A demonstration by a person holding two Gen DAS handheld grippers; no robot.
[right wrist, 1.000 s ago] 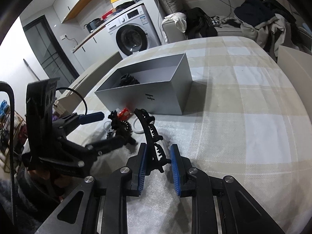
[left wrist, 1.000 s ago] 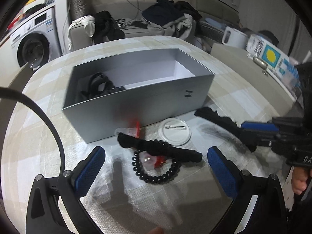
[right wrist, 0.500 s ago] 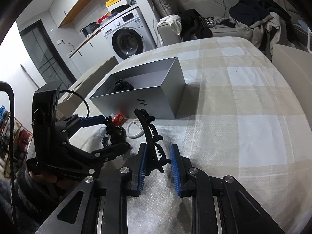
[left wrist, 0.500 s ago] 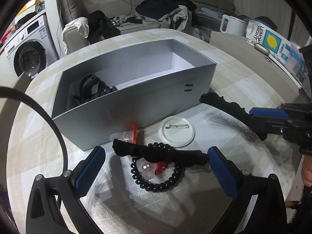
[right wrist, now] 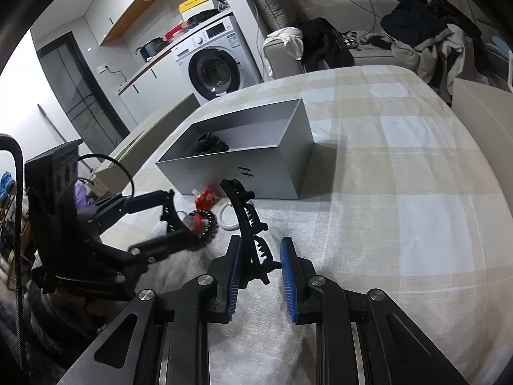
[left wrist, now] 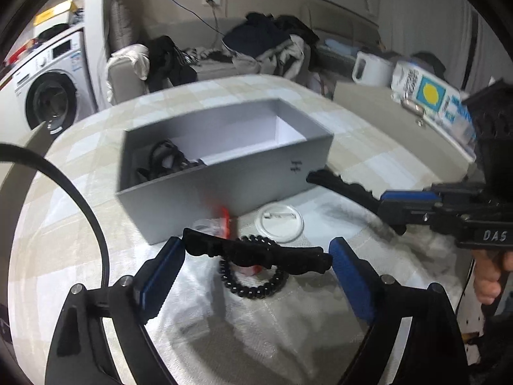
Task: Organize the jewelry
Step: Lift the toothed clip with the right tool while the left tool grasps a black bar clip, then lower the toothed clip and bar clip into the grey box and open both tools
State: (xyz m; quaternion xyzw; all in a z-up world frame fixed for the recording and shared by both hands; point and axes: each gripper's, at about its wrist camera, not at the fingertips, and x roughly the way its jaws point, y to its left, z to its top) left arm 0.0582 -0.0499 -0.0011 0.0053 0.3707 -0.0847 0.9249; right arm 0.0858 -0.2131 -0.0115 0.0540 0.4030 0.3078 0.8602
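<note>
Hair clips at the grey open-topped cardboard box (left wrist: 224,173), checked tabletop (right wrist: 400,166).
Left gripper (left wrist: 256,256): jaws closing, spanning long black hair clip (left wrist: 256,252) end to end, pads just meeting its tips. Right gripper (right wrist: 258,264): jaws clenched on curved black toothed clip (right wrist: 247,221), near the box front.
</note>
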